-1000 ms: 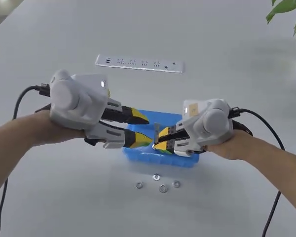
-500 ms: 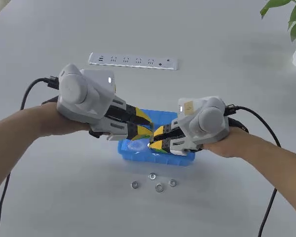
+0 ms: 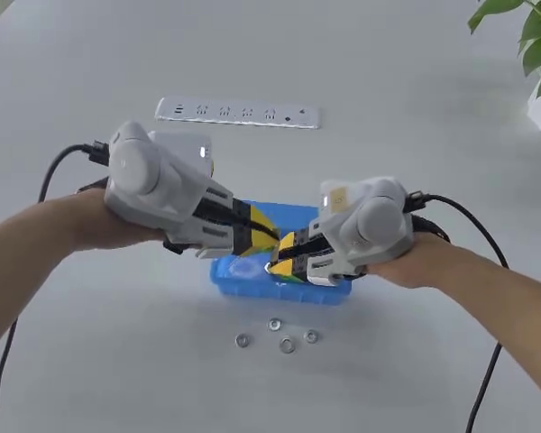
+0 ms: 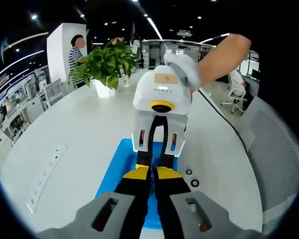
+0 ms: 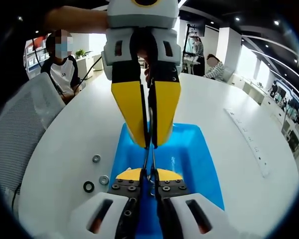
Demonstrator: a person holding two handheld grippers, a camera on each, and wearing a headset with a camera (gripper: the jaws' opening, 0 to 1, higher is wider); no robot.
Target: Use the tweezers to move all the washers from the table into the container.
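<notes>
Thin metal tweezers (image 5: 149,158) run between the two grippers, which face each other tip to tip over the blue container (image 3: 252,281). My left gripper (image 3: 269,236) is shut on the tweezers' far end. The right gripper (image 3: 278,263) is shut on the near end, its yellow tips (image 5: 149,175) pressed together. In the left gripper view my own jaws (image 4: 152,173) are shut and meet the right gripper's jaws. Several washers (image 3: 287,345) lie on the table just in front of the container, also seen as washers (image 5: 104,179) and washers (image 4: 195,182).
A white power strip (image 3: 237,113) lies behind the container. Plant leaves (image 3: 523,27) reach in at the far right corner. Black cables trail from both grippers. The container's bare floor (image 5: 194,159) is blue; a potted plant (image 4: 105,69) stands further along the table.
My left gripper moved right to the right gripper, and its jaws went from apart to shut on the tweezers. The right gripper kept its hold. The head camera shifted slightly.
</notes>
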